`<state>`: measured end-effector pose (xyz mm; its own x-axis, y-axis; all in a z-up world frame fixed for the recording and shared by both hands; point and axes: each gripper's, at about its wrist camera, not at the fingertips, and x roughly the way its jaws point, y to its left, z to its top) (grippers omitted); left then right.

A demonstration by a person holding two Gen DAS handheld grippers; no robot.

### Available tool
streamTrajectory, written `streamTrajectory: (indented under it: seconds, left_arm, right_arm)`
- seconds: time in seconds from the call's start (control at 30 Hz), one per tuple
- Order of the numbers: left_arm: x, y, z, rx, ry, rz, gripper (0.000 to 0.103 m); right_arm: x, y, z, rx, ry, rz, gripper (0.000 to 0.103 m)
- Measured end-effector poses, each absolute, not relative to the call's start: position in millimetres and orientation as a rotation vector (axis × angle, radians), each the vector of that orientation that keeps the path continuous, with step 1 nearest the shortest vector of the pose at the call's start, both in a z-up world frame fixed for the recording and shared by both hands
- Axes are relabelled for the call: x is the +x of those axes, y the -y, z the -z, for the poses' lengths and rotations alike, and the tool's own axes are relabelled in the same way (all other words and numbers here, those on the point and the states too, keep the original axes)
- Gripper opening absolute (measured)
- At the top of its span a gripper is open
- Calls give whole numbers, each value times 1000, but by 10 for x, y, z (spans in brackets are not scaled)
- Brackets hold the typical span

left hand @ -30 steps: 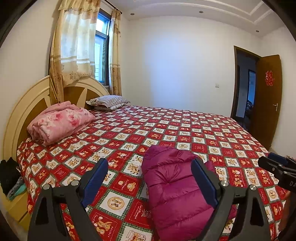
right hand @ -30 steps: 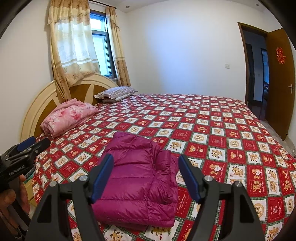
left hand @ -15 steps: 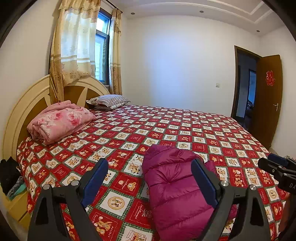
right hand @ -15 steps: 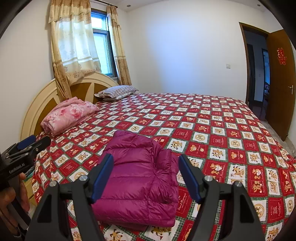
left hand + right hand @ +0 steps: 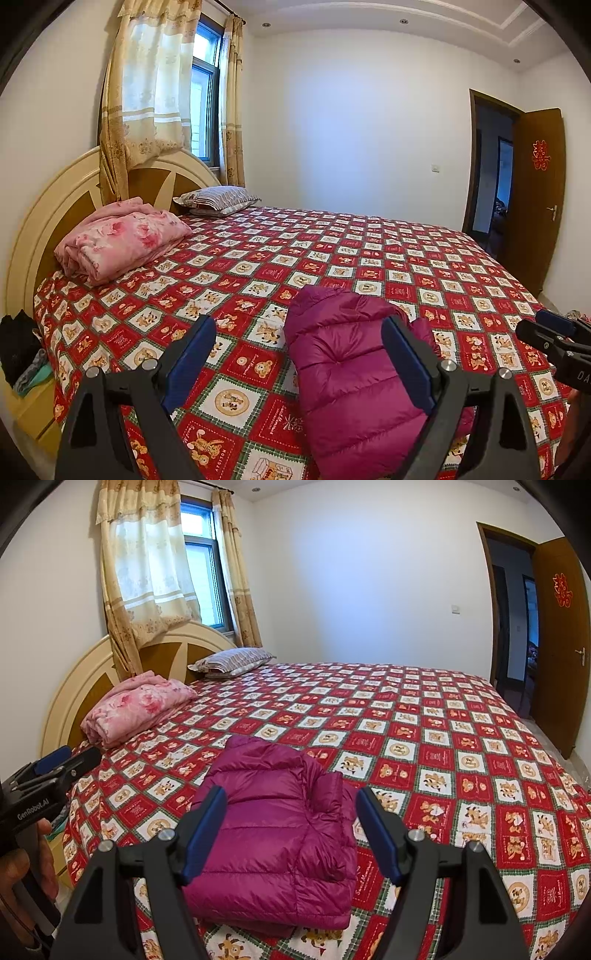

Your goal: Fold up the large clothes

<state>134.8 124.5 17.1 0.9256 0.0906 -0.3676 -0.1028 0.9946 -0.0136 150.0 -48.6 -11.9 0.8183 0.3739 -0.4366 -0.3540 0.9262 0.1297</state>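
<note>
The purple down jacket [image 5: 280, 834] is seen folded compactly on the bed [image 5: 461, 738], beyond widely parted, empty fingers [image 5: 376, 834] of both grippers; little seems left.

— The puffer jacket [image 5: 273, 834] was a deep magenta, glossy, all one colour, and the bedspread [image 5: 443, 746] under it ran in red and white checks with little bear pictures and green plaid borders.

— And the folded quilt [image 5: 122, 240] was pink with rosy flower blotches. The pillow [image 5: 218, 197] carried grey and white stripes.

— The curtains [image 5: 147, 572] were cream and gold, with a floral band. The headboard [image 5: 44, 221] showed cream with tan wood panels.

— The door [image 5: 561, 635] was brown, with a red paper emblem [image 5: 561, 590] on it.

— Both grippers' pads [image 5: 205, 834] were blue on black frames.
</note>
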Motion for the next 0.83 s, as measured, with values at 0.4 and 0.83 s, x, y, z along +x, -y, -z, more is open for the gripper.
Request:
streamTrajectory:
  seconds: [0.4,0.83]
  left_arm:
    - [1340,-1251,-157,-70,-371,-75,91]
    - [1340,-1209,-115,-7,-353,-168,97]
  right_arm:
    - [1489,511,86,45,-455,-382,75]
    - [1502,525,109,26,-462,-387,75]
